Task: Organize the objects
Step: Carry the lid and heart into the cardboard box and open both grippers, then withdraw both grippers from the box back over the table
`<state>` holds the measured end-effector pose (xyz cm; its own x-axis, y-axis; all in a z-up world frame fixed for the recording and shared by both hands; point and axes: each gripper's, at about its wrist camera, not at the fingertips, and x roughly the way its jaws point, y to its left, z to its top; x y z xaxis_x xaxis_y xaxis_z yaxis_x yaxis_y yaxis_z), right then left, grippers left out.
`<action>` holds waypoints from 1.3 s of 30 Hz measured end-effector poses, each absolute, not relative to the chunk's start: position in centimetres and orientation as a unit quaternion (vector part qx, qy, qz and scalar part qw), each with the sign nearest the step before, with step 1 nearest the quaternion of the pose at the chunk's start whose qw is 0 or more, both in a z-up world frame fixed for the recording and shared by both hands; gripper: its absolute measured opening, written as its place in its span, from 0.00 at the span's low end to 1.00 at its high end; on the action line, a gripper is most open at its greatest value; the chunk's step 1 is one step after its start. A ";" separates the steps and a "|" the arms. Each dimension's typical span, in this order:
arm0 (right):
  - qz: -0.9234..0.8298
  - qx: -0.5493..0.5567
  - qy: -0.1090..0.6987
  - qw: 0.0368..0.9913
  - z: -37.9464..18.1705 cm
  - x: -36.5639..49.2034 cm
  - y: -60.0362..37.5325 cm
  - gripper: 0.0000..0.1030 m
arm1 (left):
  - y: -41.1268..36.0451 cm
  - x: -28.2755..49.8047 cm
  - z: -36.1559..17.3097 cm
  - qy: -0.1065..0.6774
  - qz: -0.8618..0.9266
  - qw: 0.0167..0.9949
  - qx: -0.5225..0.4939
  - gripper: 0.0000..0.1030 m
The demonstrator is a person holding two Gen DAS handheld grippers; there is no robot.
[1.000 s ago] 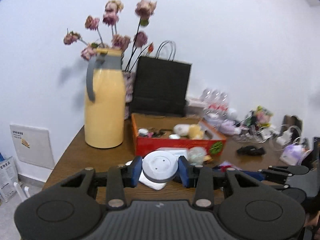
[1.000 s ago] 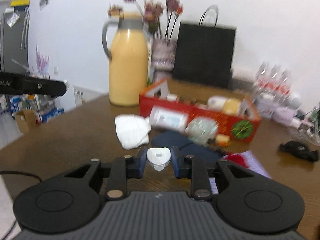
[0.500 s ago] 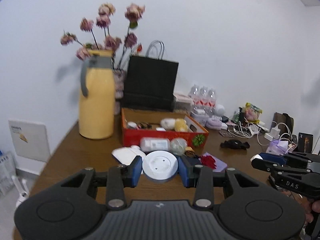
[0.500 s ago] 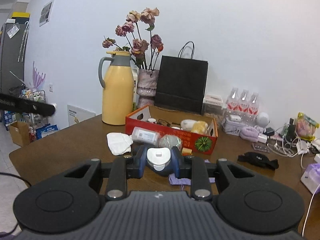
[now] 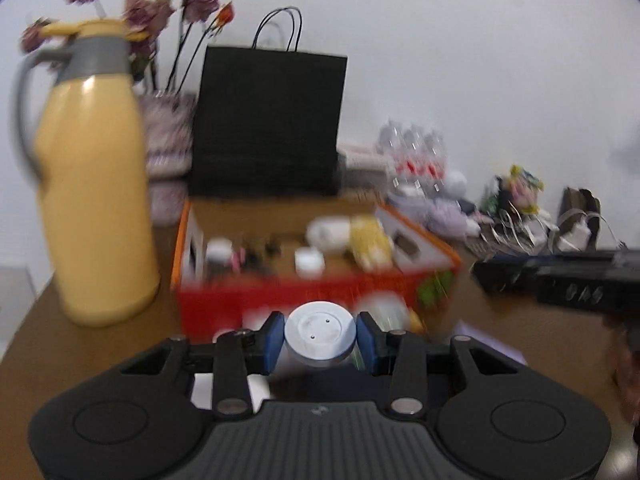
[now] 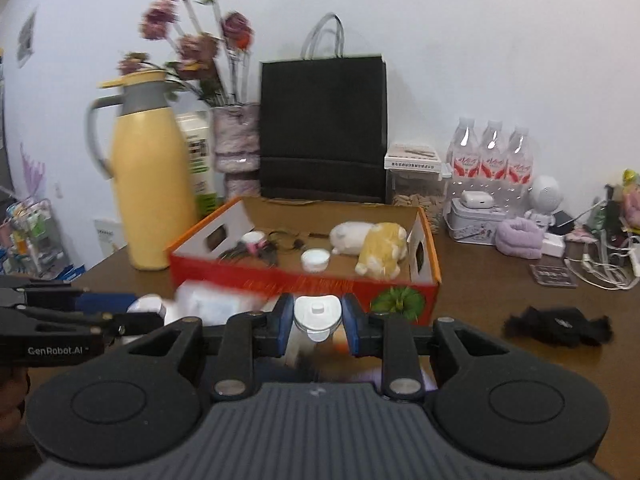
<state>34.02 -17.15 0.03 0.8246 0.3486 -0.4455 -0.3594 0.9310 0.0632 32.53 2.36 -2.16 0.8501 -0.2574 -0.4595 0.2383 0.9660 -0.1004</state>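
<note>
**A:** What does each gripper carry, and where is the box?

**B:** The left gripper (image 5: 320, 338) is clamped on a round white disc (image 5: 320, 334), its blue pads pressing both sides. The right gripper (image 6: 316, 318) is clamped on a smaller white cap (image 6: 317, 314) with a little knob on top. The open red cardboard box (image 6: 400, 286) lies straight ahead of both, its near wall just beyond the fingertips. A plush toy (image 6: 380, 250), a small white jar (image 6: 316, 260) and dark cords already lie inside.

**A:** How should the drop go?

**B:** My judgement: carry each piece over the near wall first, then let go above bare box floor, to the left of the plush toy from the right gripper's view. A wrapped packet (image 6: 216, 302) sits just outside the wall, below the fingers, so stay above it. The two grippers are close, so go one at a time.

**A:** And the pose?

**B:** Both point forward and slightly down at the box, held above the wooden table (image 6: 520, 288), side by side. The left view is blurred.
</note>
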 end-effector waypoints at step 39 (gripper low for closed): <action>0.233 -0.013 0.207 0.950 3.9 22.6 -18.6 1.00 | 4.3 17.4 5.5 0.241 -0.140 0.959 0.046 0.95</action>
<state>22.60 -18.64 3.85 0.8051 0.4380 -0.3999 -0.4489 0.8907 0.0718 17.41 4.31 5.48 0.8445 -0.2473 -0.4750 0.2913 0.9564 0.0200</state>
